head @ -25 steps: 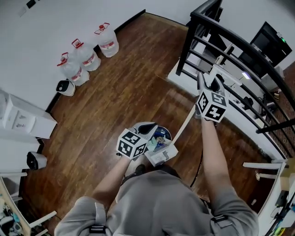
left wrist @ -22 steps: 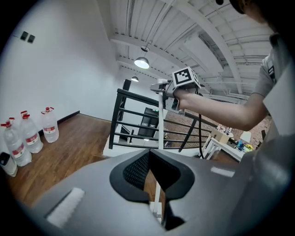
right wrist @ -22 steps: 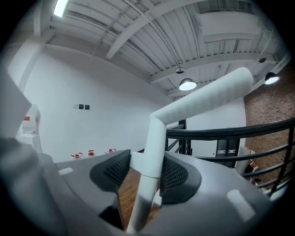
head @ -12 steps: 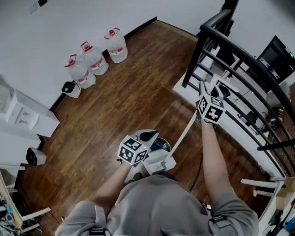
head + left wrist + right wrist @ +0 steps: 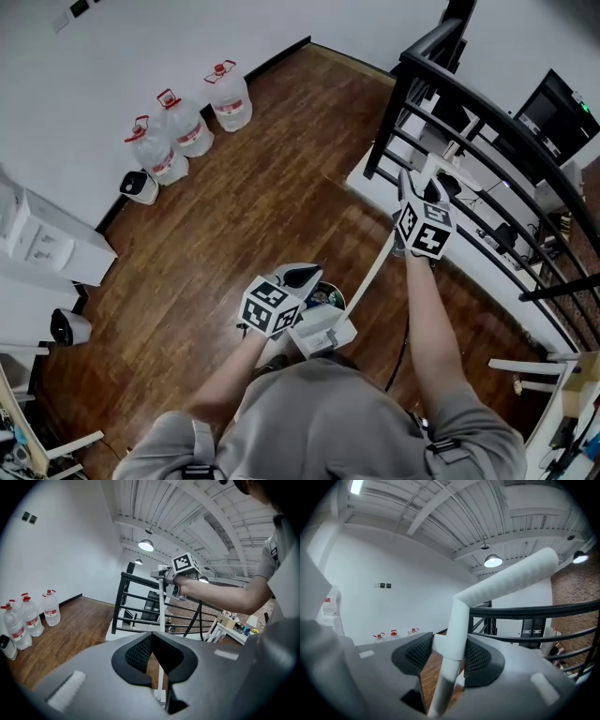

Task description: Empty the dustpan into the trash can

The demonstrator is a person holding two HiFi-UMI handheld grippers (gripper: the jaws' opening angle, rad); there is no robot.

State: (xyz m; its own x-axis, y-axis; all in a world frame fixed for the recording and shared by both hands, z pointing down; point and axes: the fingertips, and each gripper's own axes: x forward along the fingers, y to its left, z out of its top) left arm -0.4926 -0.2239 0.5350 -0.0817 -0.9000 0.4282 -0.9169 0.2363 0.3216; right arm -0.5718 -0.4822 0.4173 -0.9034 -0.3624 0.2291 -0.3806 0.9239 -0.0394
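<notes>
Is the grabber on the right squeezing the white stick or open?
Squeezing it. In the right gripper view, the right gripper has its jaws pressed against both sides of the white dustpan handle.

Along the white wall [image 5: 112,56] I see three water jugs [image 5: 192,125] with red caps standing in a row on the wooden floor [image 5: 253,197], with a small white device [image 5: 139,187] just beside the end jug. A white cabinet [image 5: 47,248] sits at the left edge. On the right a black railing [image 5: 487,103] runs past a dark monitor [image 5: 553,117]. A pendant lamp [image 5: 146,545] glows overhead.
</notes>
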